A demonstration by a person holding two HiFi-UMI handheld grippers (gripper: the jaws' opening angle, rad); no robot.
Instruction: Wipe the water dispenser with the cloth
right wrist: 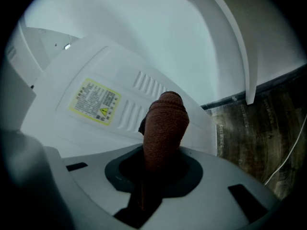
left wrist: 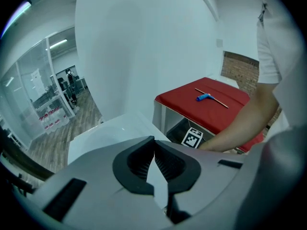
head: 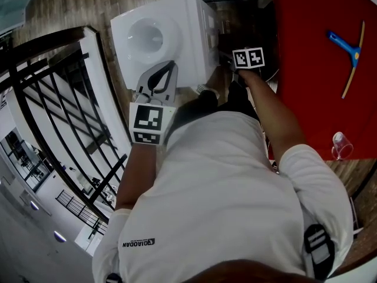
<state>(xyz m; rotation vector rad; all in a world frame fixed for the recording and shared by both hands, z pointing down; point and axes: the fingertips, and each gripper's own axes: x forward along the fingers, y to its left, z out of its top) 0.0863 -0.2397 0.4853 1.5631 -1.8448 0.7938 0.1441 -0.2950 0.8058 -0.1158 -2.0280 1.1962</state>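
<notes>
The white water dispenser (head: 177,37) stands below me, with a round recess in its top. My left gripper (head: 171,66) is shut and empty, and its tips rest over the near edge of the dispenser top (left wrist: 103,133). Only the marker cube (head: 248,58) of my right gripper shows in the head view, low beside the dispenser's right side. In the right gripper view that gripper (right wrist: 160,152) is shut on a brown cloth (right wrist: 165,121). The folded cloth stands out of the jaws against the dispenser's white panel (right wrist: 62,123), near its vent slots (right wrist: 144,87) and a yellow label (right wrist: 94,99).
A red table (head: 318,69) stands right of the dispenser, with a blue-handled squeegee (head: 351,55) on it and a clear glass (head: 340,145) at its near edge. A black railing (head: 65,117) runs along the left. A wood floor (right wrist: 259,133) and a thin white cable (right wrist: 288,157) lie by the dispenser.
</notes>
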